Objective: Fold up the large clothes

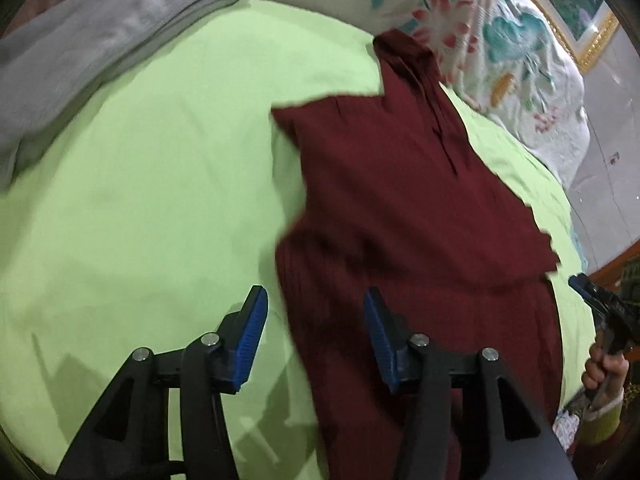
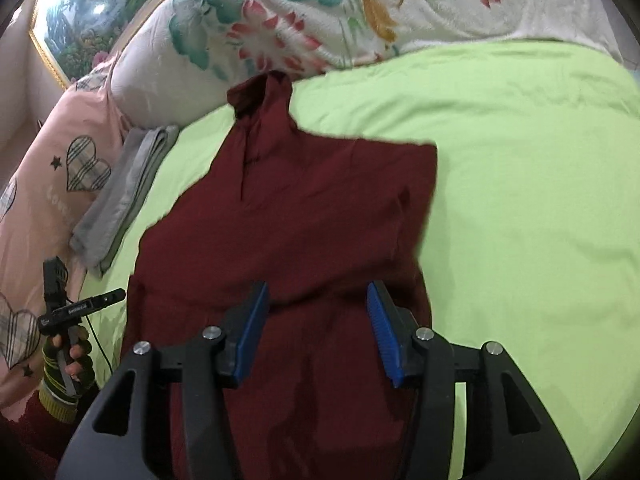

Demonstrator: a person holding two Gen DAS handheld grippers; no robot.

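Note:
A dark red ribbed garment lies partly folded on the light green sheet, its neck toward the pillows. My left gripper is open and empty, hovering over the garment's left edge. My right gripper is open and empty above the garment's lower part. The right gripper also shows at the right edge of the left wrist view. The left gripper shows at the left edge of the right wrist view.
A folded grey garment lies at the sheet's far left, also in the right wrist view. A floral quilt and a pink heart pillow line the far side. A framed picture hangs behind.

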